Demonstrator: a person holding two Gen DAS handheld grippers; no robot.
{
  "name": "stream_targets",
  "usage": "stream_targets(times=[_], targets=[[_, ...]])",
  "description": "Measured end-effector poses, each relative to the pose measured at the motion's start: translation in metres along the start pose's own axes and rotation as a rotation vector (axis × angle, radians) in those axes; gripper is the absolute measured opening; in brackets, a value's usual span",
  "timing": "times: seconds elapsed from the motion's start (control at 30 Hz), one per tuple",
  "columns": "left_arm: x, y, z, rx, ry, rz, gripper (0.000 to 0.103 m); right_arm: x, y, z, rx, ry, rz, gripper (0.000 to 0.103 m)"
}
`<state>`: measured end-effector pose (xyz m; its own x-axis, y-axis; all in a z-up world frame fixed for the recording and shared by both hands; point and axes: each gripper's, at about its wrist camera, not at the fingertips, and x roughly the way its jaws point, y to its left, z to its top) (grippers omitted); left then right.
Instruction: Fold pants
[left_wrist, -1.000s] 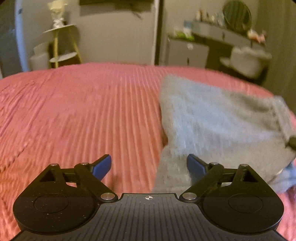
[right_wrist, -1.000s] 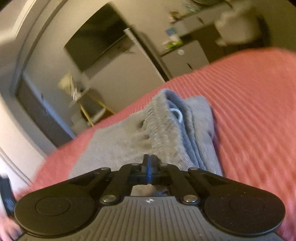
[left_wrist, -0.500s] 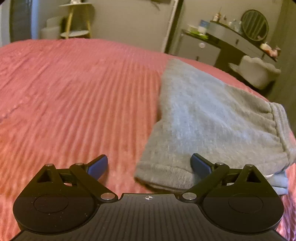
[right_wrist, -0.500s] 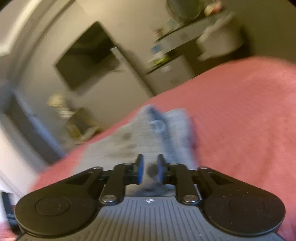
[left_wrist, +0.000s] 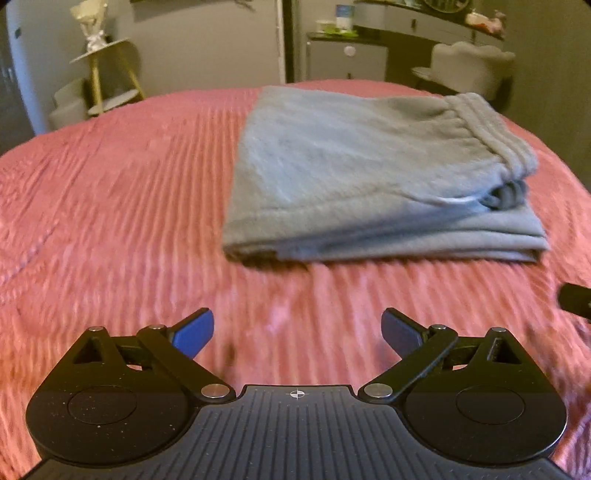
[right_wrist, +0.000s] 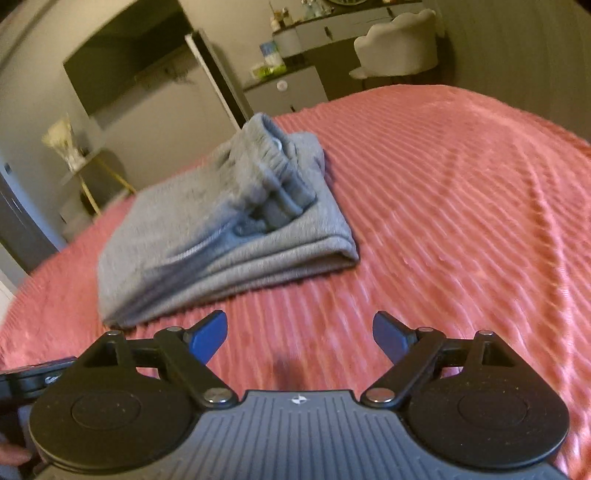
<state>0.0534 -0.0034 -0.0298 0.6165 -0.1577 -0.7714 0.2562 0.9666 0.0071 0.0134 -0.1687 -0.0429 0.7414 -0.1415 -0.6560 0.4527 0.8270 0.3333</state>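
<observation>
Lying folded on a pink ribbed bedspread, a pair of grey sweatpants sits as a compact stack of layers, its elastic waistband on top at the right side in the left wrist view. A white drawstring tip shows just below the waistband, though blur hides its detail. In the right wrist view the same sweatpants lie ahead and to the left, with the folded edges facing the camera.

The left gripper hangs over bare bedspread, short of the near edge of the sweatpants – its 2 blue-tipped fingers are spread wide with nothing between them. The right gripper is likewise over bare bedspread, apart from the cloth; its jaws have just been opening and now stand wide, with only the cover visible in the gap. A dark part at the right edge of the left wrist view is probably the other tool, but it is too cropped to be sure.

Beyond the bed – a pale wall, a small round side table with gold legs, a dresser and a light upholstered chair
</observation>
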Motion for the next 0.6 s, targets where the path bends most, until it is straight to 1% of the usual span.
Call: stream_targets(times=[0.07, 0.13, 0.17, 0.3, 0.43, 0.53, 0.6], targets=[[-0.002, 0.001, -0.006, -0.015, 0.021, -0.022, 0.100, -0.001, 0.009, -0.003, -0.004, 0.037, -0.054, 0.086], [-0.003, 0.005, -0.006, -0.038, 0.037, -0.014, 0.100, 0.002, 0.017, -0.006, -0.004, 0.082, -0.126, 0.086], [-0.003, 0.006, -0.007, -0.051, 0.035, -0.004, 0.100, 0.001, 0.020, -0.008, -0.013, 0.098, -0.134, 0.086], [-0.003, 0.011, -0.008, -0.088, 0.025, 0.030, 0.100, 0.003, 0.032, -0.010, -0.077, 0.104, -0.080, 0.086], [-0.001, 0.015, -0.006, -0.122, 0.024, 0.036, 0.101, 0.007, 0.039, -0.007, -0.058, 0.120, -0.108, 0.086], [-0.004, 0.014, -0.005, -0.124, -0.026, 0.059, 0.101, 0.005, 0.048, -0.009, -0.133, 0.078, -0.128, 0.086], [-0.006, 0.014, -0.003, -0.132, -0.042, 0.067, 0.101, 0.006, 0.057, -0.009, -0.203, 0.073, -0.141, 0.086]])
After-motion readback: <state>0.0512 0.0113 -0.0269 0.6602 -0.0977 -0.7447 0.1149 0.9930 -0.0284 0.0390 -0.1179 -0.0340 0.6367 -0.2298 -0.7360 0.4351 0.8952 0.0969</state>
